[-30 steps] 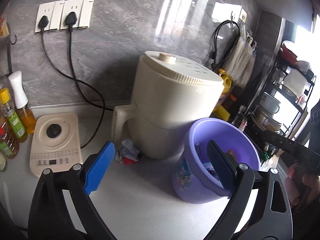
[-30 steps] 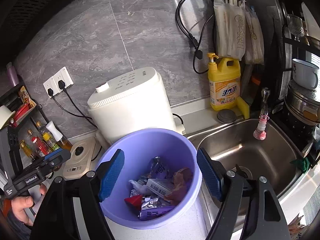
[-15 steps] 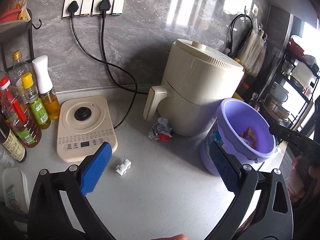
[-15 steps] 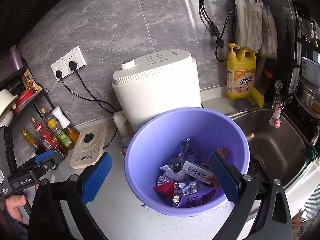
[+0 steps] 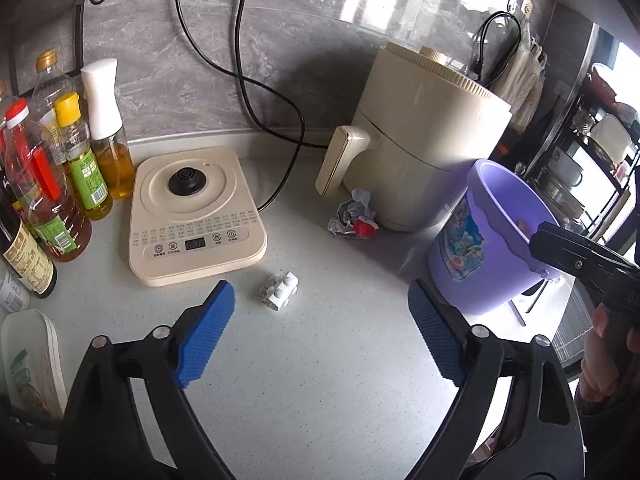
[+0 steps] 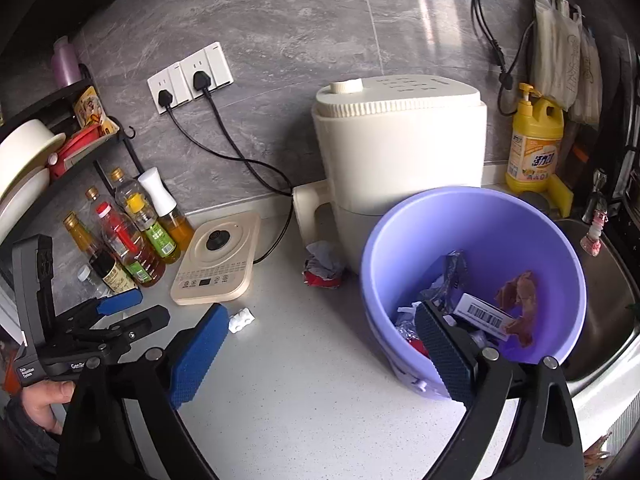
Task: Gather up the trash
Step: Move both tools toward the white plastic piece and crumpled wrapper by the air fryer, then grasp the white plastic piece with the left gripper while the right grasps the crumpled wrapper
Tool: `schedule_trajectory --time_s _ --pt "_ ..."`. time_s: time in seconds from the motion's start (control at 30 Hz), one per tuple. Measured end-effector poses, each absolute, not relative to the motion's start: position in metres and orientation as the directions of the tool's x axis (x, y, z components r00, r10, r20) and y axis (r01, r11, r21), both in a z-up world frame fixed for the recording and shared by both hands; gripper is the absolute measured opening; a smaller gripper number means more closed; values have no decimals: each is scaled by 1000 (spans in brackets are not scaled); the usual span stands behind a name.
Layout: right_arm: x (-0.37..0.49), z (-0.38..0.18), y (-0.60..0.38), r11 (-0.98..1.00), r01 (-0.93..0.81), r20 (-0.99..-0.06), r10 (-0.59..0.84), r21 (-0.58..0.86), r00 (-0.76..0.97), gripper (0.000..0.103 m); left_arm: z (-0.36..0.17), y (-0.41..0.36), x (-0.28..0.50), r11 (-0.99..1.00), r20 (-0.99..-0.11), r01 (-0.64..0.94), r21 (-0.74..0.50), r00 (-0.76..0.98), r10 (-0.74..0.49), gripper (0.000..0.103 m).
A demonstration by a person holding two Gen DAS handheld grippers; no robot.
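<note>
Left wrist view gives me the oil bottles [image 5: 60,176], the cream hotplate [image 5: 192,216], a small white scrap [image 5: 279,291] lying on the desk [image 5: 320,360] just ahead of my left gripper [image 5: 320,338], a crumpled wrapper [image 5: 354,218] touching the air fryer's [image 5: 428,140] foot, and only the outside of the purple bucket [image 5: 480,248]. Right wrist view alone shows the bucket's inside: foil, a barcoded box [image 6: 482,314] and brown scraps, plus the sink [image 6: 600,320]. My left jaws, pitched down, have just been closing a little, nothing between them. My right gripper [image 6: 328,356] stands apart, one finger over the bucket rim, its jaws also just closing slightly, gripping nothing.
</note>
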State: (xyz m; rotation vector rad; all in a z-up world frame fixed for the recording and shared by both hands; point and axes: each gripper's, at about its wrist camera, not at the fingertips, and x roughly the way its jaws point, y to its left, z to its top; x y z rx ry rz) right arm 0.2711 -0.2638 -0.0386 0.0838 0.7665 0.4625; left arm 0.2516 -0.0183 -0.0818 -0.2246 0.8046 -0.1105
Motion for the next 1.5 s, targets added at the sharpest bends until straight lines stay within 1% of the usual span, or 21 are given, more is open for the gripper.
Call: schedule_trajectory --time_s 0.07,0.1,0.17,0.27,0.57,0.63,0.7,0.87,0.93,0.97,1.0,1.1,1.17,1.23,1.43,1.5 --pt "273 -42 -251 890 -395 -664 439 227 606 78 -87 -16 254 969 -708 17 -245 680 -191 75" --pt "275 -44 -244 886 -408 -672 440 218 596 75 -90 -15 255 970 -712 18 -243 676 -191 72" --pt "278 -49 -232 884 -425 -691 430 192 581 65 -97 -13 261 969 -726 17 -245 659 -195 68" --pt "284 -56 -217 878 -449 -712 423 169 560 59 -110 -10 270 968 -746 12 -251 635 -201 59" --pt "311 -86 -184 867 -483 -764 393 122 512 55 -157 -1 305 962 -796 -10 -272 565 -219 51" --pt "320 -95 -178 869 -483 -777 377 108 504 55 -168 0 314 963 -807 -16 -269 549 -216 49" --pt "327 -102 -173 873 -479 -790 356 91 499 55 -178 1 324 963 -819 -24 -269 532 -216 45" --pt "348 -120 -161 879 -468 -813 334 86 477 54 -192 -7 341 974 -832 5 -226 520 -196 44" --pt "358 -129 -157 885 -459 -821 318 79 473 54 -197 -8 345 976 -839 11 -218 509 -193 38" --pt "363 -132 -155 888 -453 -823 311 74 476 55 -200 -8 346 976 -844 8 -217 500 -191 30" --pt "368 -136 -154 892 -448 -824 303 68 479 55 -202 -8 347 976 -850 4 -219 491 -193 25" --pt "380 -148 -148 890 -454 -828 283 38 485 57 -200 -6 344 978 -851 -10 -211 493 -179 24" --pt "386 -155 -142 886 -463 -831 269 16 487 62 -194 -3 337 981 -845 -15 -196 510 -161 24" --pt "393 -160 -139 884 -467 -832 263 5 489 66 -188 3 329 979 -834 -39 -200 532 -149 24" --pt "415 -179 -127 885 -463 -841 206 -59 501 70 -180 30 303 966 -820 -145 -212 564 -95 24" --pt "421 -185 -123 884 -462 -843 190 -76 503 70 -179 37 295 963 -817 -172 -207 572 -73 24"
